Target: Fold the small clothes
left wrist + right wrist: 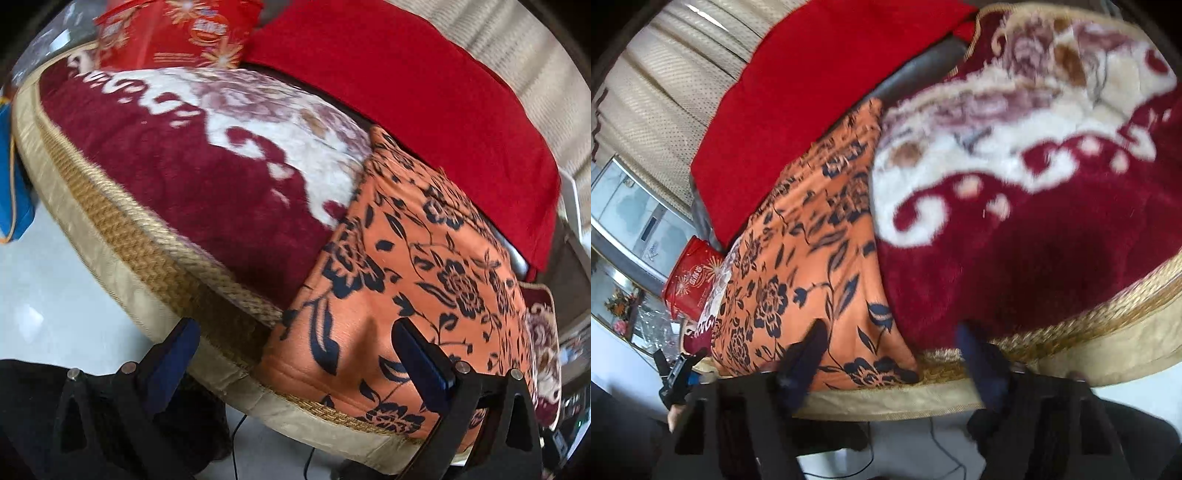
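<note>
An orange garment with a black flower print [417, 266] lies flat over the sofa seat, its near edge hanging at the seat's front. It also shows in the right wrist view [809, 266]. My left gripper [295, 339] is open, just in front of the garment's near edge, its right finger [421, 365] over the cloth. My right gripper [892, 343] is open, close to the garment's near corner, its left finger [807, 354] over the cloth. Neither holds anything. The left gripper [674, 373] shows small at the right wrist view's lower left.
A maroon and cream plush cover [207, 177] with a gold woven border lies on the seat. A red blanket [424, 96] drapes the backrest. A red printed box [177, 33] stands at the sofa's end. White floor [48, 295] and cables lie below.
</note>
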The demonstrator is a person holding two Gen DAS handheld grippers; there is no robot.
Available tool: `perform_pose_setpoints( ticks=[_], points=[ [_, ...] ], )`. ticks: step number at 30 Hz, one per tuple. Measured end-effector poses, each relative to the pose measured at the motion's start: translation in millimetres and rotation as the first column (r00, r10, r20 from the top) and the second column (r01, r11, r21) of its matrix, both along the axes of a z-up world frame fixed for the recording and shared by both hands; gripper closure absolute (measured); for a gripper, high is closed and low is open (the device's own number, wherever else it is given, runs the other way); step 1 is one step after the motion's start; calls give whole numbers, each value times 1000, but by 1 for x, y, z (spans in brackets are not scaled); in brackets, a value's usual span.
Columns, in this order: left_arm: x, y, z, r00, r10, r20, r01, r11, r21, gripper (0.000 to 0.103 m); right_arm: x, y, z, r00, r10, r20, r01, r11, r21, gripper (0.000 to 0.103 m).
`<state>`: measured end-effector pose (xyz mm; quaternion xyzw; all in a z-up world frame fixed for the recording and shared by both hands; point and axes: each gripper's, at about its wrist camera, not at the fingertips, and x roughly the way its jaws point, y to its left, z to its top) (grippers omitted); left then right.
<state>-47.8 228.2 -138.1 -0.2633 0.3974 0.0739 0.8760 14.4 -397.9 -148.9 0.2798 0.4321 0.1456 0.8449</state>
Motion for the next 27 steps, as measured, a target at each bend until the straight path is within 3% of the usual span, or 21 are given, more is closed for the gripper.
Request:
perform_pose_setpoints(
  ticks=[8, 11, 14, 15, 16, 17, 21, 24, 27],
  points=[
    [4, -6, 1, 1000, -27, 12, 27, 999, 28, 0, 2, 16, -6, 998, 66, -12, -66, 998, -14, 38],
    [5, -8, -1, 999, -43, 4, 42, 999, 34, 7, 6, 26, -10, 995, 99, -28, -101, 994, -47, 43],
    [9, -8, -7, 998, -57, -16, 58, 997, 44, 23, 10, 26, -15, 996, 83, -43, -86, 995, -52, 51],
    [11, -7, -12, 997, -66, -36, 67, 997, 27, 37, 11, 25, -16, 996, 74, -48, -77, 996, -55, 63],
    [13, -6, -15, 996, -78, -44, 78, 997, 2, 46, 11, 22, -16, 997, 56, -60, -60, 996, -63, 82],
    [13, -4, -17, 995, -86, -56, 85, 996, -17, 49, 10, 20, -17, 996, 51, -66, -55, 997, -58, 89],
    [6, -5, -6, 996, -77, -40, 77, 997, 13, 68, 1, 24, -1, 996, 80, -38, -82, 996, -41, 93],
    [4, 0, -8, 997, -67, -41, 66, 998, -23, 67, 4, 27, -1, 994, 105, -35, -105, 994, -25, 88],
    [6, -2, -10, 997, -41, -67, 42, 999, 17, 48, 14, 26, -18, 991, 79, -108, -81, 997, -15, 80]
  ],
)
